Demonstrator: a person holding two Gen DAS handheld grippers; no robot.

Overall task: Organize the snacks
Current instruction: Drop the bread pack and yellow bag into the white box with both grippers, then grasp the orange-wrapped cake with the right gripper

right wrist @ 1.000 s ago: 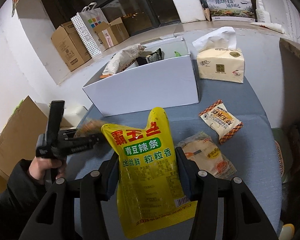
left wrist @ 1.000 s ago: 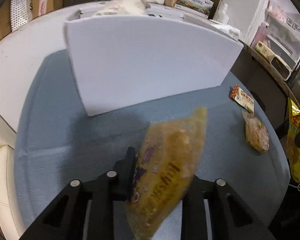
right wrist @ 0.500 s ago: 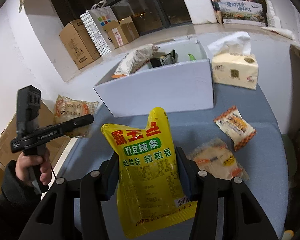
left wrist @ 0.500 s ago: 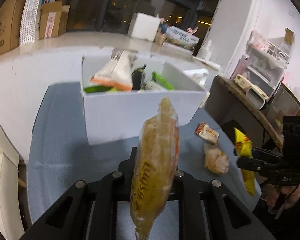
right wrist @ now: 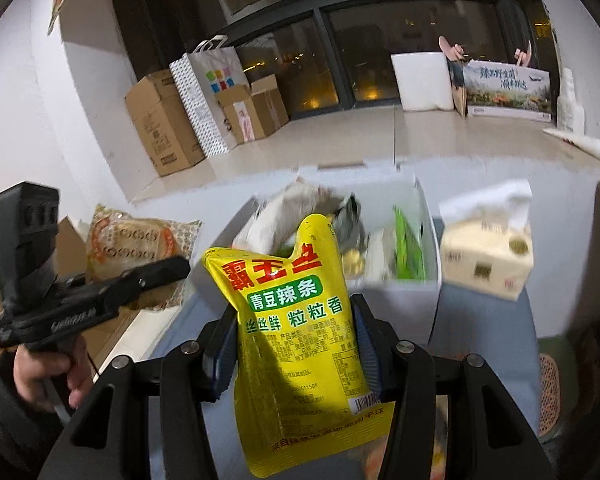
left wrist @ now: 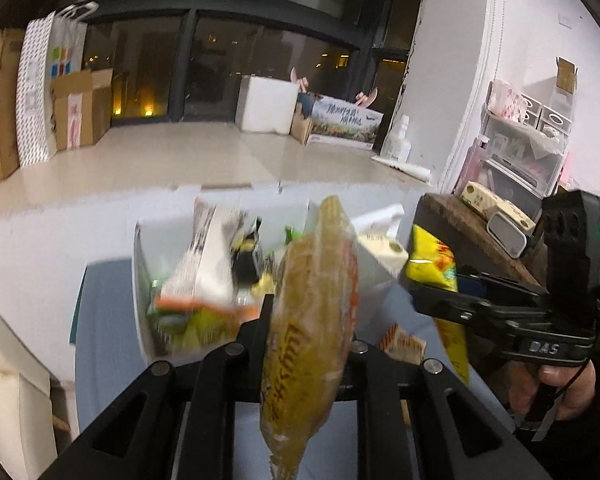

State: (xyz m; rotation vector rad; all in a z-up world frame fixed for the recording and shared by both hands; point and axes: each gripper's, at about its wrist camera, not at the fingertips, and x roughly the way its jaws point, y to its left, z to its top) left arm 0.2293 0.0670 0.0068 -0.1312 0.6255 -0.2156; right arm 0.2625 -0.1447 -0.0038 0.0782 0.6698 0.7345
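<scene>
Above the near edge of the blue-grey table point(left wrist: 100, 320): left gripper point(left wrist: 310, 322), jaws clamped on an orange pastry packet point(left wrist: 312, 320), held upright. Right gripper point(right wrist: 296, 332), jaws partly apart, gripping a yellow snack pouch point(right wrist: 296, 336). Beyond both: white box point(right wrist: 412, 292), open-topped, holding assorted snacks. Beside the box's right wall: tissue pack point(right wrist: 488, 256).

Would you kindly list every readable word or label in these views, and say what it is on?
"霸王丝", "青豆辣条", "丝丝鲜 粒粒香": yellow snack bag in the right gripper.
"DAS": right gripper's body, left wrist view.
Orange lettering on clear snack pack in the left gripper: blurred.
Small print, barcode digits, tissue pack: unreadable.
</scene>
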